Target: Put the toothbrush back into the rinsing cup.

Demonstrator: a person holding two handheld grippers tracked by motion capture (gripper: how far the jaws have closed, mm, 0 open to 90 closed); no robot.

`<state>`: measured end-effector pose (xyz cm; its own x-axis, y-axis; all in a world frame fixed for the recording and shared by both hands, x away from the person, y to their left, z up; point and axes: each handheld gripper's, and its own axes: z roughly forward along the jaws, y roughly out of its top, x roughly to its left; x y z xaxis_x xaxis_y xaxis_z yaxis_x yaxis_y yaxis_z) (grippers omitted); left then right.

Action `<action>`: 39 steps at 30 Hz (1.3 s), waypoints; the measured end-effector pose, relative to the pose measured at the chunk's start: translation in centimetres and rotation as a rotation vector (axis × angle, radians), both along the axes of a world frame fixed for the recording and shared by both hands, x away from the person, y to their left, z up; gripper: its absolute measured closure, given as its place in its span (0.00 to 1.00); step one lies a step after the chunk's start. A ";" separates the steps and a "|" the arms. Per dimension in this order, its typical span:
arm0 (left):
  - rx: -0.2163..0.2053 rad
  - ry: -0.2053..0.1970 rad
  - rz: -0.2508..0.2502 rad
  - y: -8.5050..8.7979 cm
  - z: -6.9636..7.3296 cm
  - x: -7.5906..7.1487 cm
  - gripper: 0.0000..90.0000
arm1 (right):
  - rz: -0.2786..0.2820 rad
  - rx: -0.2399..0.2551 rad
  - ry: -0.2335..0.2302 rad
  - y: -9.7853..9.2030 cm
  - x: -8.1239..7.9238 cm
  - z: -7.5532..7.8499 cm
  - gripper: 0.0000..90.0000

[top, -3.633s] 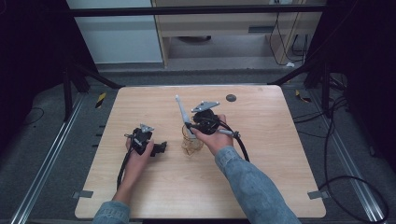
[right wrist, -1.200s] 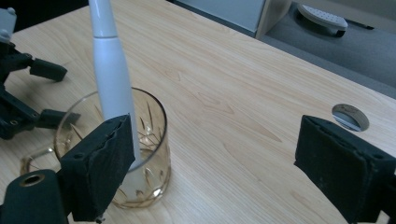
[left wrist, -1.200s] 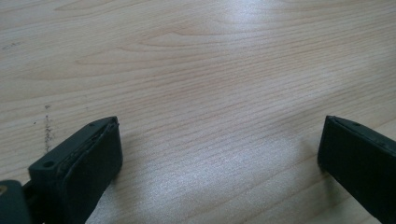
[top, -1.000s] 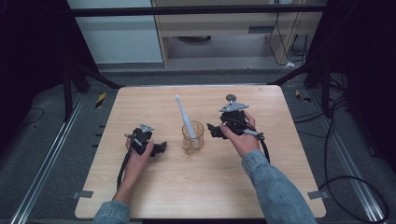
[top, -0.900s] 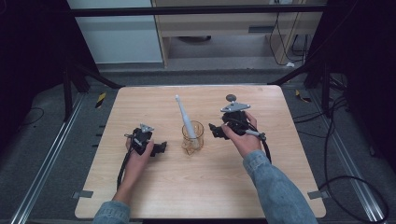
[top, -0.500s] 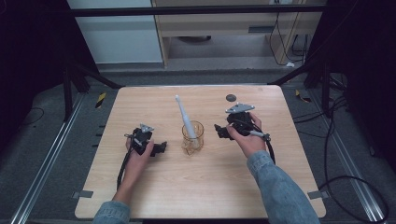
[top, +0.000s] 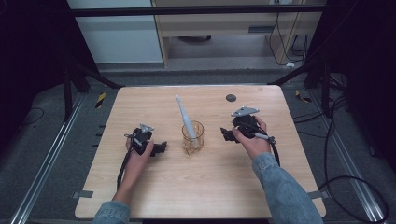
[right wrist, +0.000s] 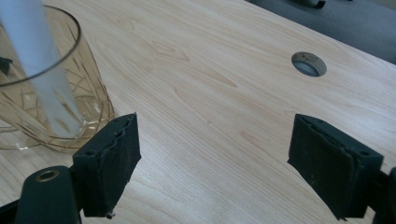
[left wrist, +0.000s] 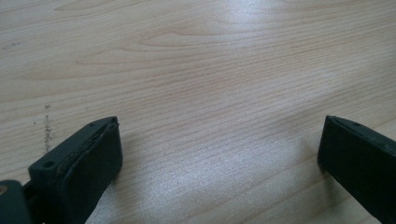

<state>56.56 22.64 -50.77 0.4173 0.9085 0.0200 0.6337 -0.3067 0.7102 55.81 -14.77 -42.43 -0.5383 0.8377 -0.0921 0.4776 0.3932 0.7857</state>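
An amber glass cup (top: 193, 137) stands upright near the middle of the table (top: 154, 107), between the two grippers and touching neither. The left gripper (top: 160, 148) rests on the wood to the cup's left, held by the person's left hand (top: 138, 152); in the left gripper view its jaws stand wide apart with bare wood grain between them. The right gripper (top: 225, 135) sits to the cup's right, held by the right hand (top: 250, 140); in the right gripper view its jaws are also spread wide and hold nothing, and the cup (right wrist: 44, 93) lies just beyond and outside the jaw at the left of that view.

A white stick-like tool (top: 184, 119) stands in the cup, its lower end at the cup's bottom and its upper end leaning out over the rim, pointing up and toward the far left of the table. In the right gripper view it (right wrist: 39, 65) rises through the cup's mouth.

The table is pale wood with a round cable hole (top: 230, 98) near its far edge. It stands on a dark grey floor, with black frame legs beside it and cabinets behind.
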 end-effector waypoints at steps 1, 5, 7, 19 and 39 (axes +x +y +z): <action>0.000 0.000 0.000 0.0 0.0 0.0 0.00 | -0.004 0.000 0.005 -0.2 0.0 -0.2 0.18; 0.000 0.000 0.000 0.0 0.0 0.0 0.00 | -0.018 0.004 0.021 -0.9 0.1 -0.8 0.18; 0.000 0.000 0.000 0.0 0.0 0.0 0.00 | -0.020 -0.003 0.029 -1.1 0.2 -1.1 0.18; 0.000 0.000 0.000 0.0 0.0 0.0 0.00 | -0.068 -0.011 0.057 -3.1 0.1 -2.6 0.17; 0.000 0.000 0.000 0.0 0.0 0.0 0.00 | -0.175 0.005 0.099 -6.9 0.2 -5.3 0.17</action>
